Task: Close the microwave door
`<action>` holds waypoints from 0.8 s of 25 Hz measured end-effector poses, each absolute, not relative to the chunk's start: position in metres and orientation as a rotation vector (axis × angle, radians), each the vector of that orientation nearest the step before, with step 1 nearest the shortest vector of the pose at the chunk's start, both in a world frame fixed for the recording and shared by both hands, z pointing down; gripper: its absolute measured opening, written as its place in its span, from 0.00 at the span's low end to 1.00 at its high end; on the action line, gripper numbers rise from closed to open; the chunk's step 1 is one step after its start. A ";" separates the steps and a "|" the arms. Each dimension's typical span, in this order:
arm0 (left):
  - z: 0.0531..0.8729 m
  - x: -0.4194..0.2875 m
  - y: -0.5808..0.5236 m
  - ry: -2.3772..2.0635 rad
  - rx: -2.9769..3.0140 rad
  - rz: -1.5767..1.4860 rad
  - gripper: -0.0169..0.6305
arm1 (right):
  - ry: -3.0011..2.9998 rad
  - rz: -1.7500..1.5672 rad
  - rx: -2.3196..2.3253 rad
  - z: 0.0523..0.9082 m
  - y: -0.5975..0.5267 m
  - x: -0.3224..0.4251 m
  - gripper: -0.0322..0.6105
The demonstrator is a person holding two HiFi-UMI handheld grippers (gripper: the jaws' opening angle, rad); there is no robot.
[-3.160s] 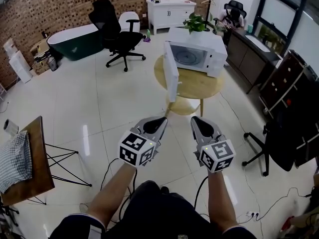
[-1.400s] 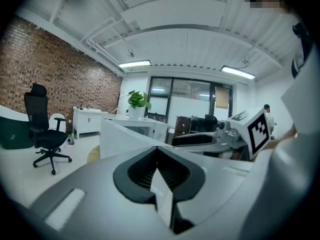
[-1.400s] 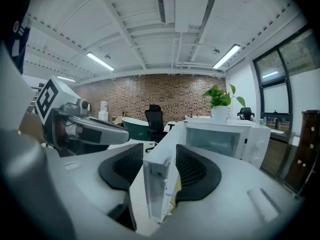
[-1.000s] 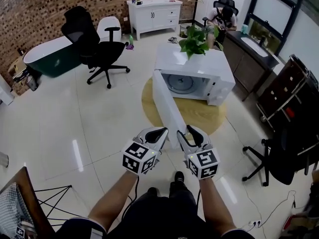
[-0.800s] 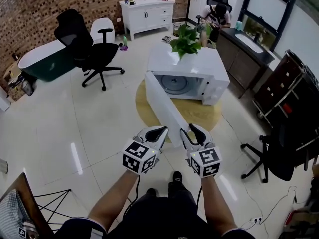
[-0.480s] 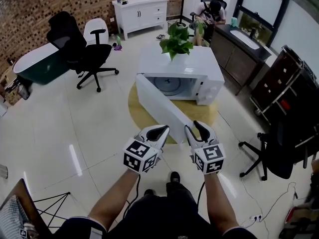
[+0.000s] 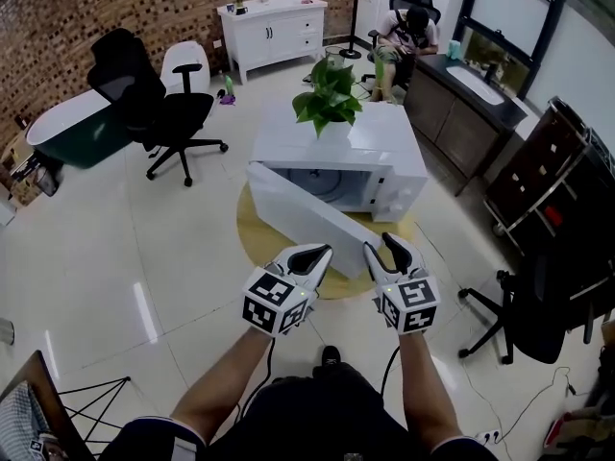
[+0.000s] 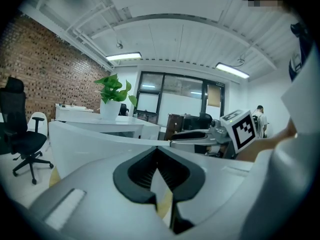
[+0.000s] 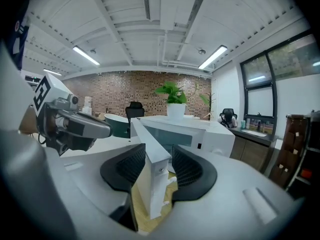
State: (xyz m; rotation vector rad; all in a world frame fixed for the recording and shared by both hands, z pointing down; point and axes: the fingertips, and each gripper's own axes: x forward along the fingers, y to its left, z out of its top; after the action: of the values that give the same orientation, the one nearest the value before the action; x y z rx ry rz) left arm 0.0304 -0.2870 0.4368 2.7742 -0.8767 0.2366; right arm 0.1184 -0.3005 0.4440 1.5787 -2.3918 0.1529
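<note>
At the far left stands an office chair point(image 7: 154, 113), well apart from the work and no concern to me. Next come my left tongs point(image 7: 309, 254), closed on nothing, held just in front of the outer face of the microwave door point(image 7: 306, 217). The door hangs wide open, hinged at the left front corner of the microwave point(image 7: 384, 152) and reaching out over the edge of the round wooden counter point(image 7: 246, 227) toward me. A potted plant point(image 7: 327, 94) sits on top of the microwave.

To the right, my right tongs point(image 7: 388, 249) are at the door's free end. The jaws are apart and opening, and the right gripper view shows the door's edge standing between them. As far as I can see, neither pad is pressing on it.

I judge the closing swing has not begun. I would not clamp the edge. I would lay the inner side of the nearer jaw flat against the outer face, close to the free end where leverage is best. Then I would push along the door's arc about the hinge, not straight ahead.

I would keep the left tongs outside the narrowing gap. I would slow down near the latch so the microwave does not slide and the plant does not rock.
</note>
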 end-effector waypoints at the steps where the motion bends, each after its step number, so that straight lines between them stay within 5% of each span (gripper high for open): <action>1: 0.437 0.034 -0.290 -0.880 2.774 0.238 0.04 | -2.389 0.150 1.583 0.444 -0.305 0.123 0.31; 20: 0.439 0.078 -0.336 -0.948 2.756 0.263 0.05 | -2.371 0.134 1.671 0.438 -0.381 0.176 0.18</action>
State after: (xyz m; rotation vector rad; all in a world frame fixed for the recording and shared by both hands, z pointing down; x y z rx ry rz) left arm 0.0777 -0.3364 0.4393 2.7558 -0.9484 0.2630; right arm 0.1763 -0.3813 0.4375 1.6706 -2.3709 0.1339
